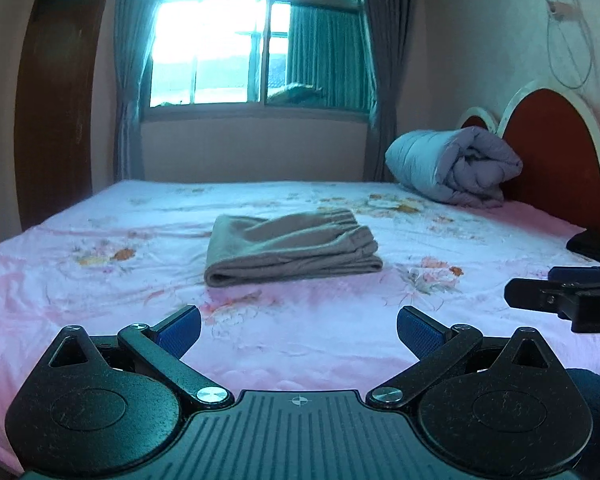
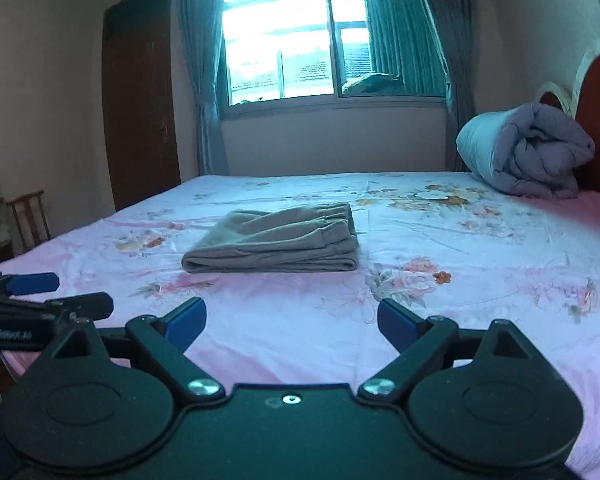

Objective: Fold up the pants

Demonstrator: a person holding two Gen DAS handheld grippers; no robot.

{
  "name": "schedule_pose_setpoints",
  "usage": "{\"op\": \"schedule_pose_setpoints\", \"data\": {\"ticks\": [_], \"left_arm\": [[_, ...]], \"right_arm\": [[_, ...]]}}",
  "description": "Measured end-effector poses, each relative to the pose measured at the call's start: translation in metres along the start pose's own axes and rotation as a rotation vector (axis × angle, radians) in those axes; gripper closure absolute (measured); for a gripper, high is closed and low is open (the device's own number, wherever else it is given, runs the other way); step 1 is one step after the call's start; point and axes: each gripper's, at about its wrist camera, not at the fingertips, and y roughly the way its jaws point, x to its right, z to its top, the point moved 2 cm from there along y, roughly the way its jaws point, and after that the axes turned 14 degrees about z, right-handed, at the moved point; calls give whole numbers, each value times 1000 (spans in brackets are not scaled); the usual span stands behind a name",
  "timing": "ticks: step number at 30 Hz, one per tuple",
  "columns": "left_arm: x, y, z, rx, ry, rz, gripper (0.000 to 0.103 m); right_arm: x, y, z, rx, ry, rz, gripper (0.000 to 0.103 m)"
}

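Grey-brown pants (image 1: 290,246) lie folded in a compact stack on the middle of the bed, waistband toward the far right; they also show in the right wrist view (image 2: 276,242). My left gripper (image 1: 299,326) is open and empty, held above the near part of the bed, well short of the pants. My right gripper (image 2: 292,320) is open and empty too, to the right of the left one and equally short of the pants. Each gripper shows at the edge of the other's view.
The bed (image 1: 100,288) has a pink floral sheet. A rolled grey duvet (image 1: 456,166) lies against the red headboard (image 1: 552,140) at far right. A dark item (image 1: 596,244) lies at the right edge. A wooden chair (image 2: 28,216) and door (image 2: 140,92) stand left.
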Motion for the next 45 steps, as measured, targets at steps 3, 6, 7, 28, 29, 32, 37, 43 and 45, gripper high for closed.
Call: {"op": "schedule_pose_setpoints", "data": {"ticks": [3,6,7,28,29,32,37,43,45], "left_arm": [[0,0,0,-1,-4,9,0],[0,-1,0,4,-2,13,0],[1,-2,0,8,2,15,0],[1,-4,-1,11,6,18,0],[1,-3,-1,11,7,16,0],[1,-3,-1,12,5,17,0],[0,-3,-1,13,4,18,0],[0,-1,-1,13,6,18,0],[0,-2,-1,12,5,19,0]], "right_arm": [[-4,-1,-2,6,-17,4,16],[-10,-1,-4,4,-47,6,16],[-12,0,-4,0,-59,8,16],[-11,-1,-4,-9,-50,14,15],[-11,-2,-4,-8,-51,13,15],[-11,-1,-4,-9,-52,14,15],[-11,-1,-4,-9,-50,14,15],[-13,-1,-5,-11,-49,14,15],[-13,-1,-5,-12,-49,15,15]]}}
